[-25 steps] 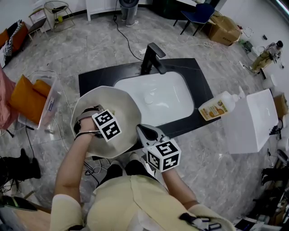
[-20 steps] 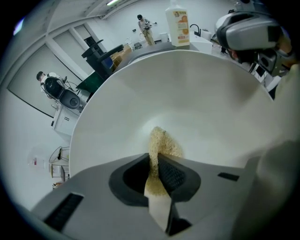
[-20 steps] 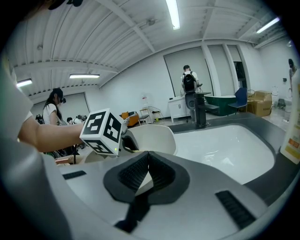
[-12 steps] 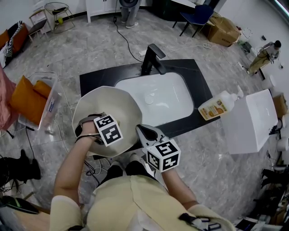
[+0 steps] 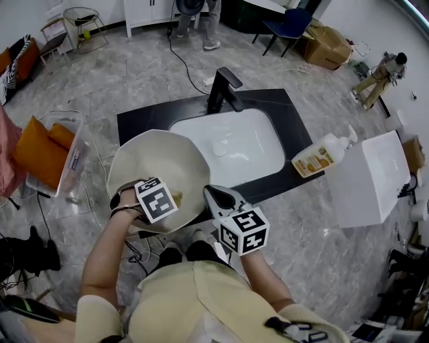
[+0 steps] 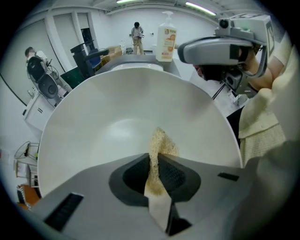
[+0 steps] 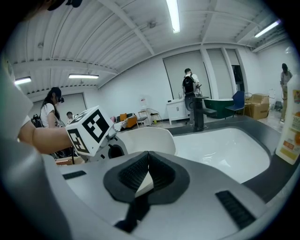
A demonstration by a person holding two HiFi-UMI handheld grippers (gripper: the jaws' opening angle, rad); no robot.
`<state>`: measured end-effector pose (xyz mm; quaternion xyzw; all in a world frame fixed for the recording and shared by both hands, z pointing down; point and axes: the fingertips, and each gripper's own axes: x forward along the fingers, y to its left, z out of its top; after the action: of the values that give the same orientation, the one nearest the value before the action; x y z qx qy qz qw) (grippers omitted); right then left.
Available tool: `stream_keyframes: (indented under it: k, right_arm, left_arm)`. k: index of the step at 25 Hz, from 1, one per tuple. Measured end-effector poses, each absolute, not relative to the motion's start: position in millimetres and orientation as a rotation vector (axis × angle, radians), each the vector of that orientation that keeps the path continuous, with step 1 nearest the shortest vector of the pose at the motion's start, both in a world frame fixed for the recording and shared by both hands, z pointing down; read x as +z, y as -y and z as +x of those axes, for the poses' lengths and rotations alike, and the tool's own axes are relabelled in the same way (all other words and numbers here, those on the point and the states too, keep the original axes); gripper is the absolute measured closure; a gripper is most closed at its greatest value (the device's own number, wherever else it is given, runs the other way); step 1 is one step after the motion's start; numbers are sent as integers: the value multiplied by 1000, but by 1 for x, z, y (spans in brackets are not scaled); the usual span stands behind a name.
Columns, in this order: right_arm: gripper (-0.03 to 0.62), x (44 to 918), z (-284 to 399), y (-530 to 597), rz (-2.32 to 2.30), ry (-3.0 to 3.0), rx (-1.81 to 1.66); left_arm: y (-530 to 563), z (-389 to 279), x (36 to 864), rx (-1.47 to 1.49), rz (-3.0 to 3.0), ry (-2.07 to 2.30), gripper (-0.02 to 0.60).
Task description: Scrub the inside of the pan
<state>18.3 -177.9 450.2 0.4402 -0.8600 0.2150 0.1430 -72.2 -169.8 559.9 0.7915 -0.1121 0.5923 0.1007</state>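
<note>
Pan (image 5: pixel 161 157) beside sink (image 5: pixel 236 144), soap bottle (image 5: pixel 320 158) beyond.

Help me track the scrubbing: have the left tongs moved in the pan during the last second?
Yes. In the head view the left tongs slid toward the person, away from the faucet, staying inside the pan.

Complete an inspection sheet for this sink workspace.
Surface: black counter with white sink and black faucet.
Job's things: cream pan tilted at the sink's left; tan scrub pad inside it.
Clutter: soap bottle at the counter's right corner.
Grippers: left gripper jaws shut on the scrub pad; right gripper jaws shut, apparently on the pan's rim.
Cables: black cable on the floor behind the faucet.
Surroundings: blue chair, cardboard box.
</note>
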Motion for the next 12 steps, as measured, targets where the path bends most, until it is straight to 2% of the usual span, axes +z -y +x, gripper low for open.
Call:
stream_keyframes:
  k: [12]
  right_arm:
    - [579,447,19,175,1301,2476,622]
  left_arm:
    - [167,-69,504,1433,2466,585,528]
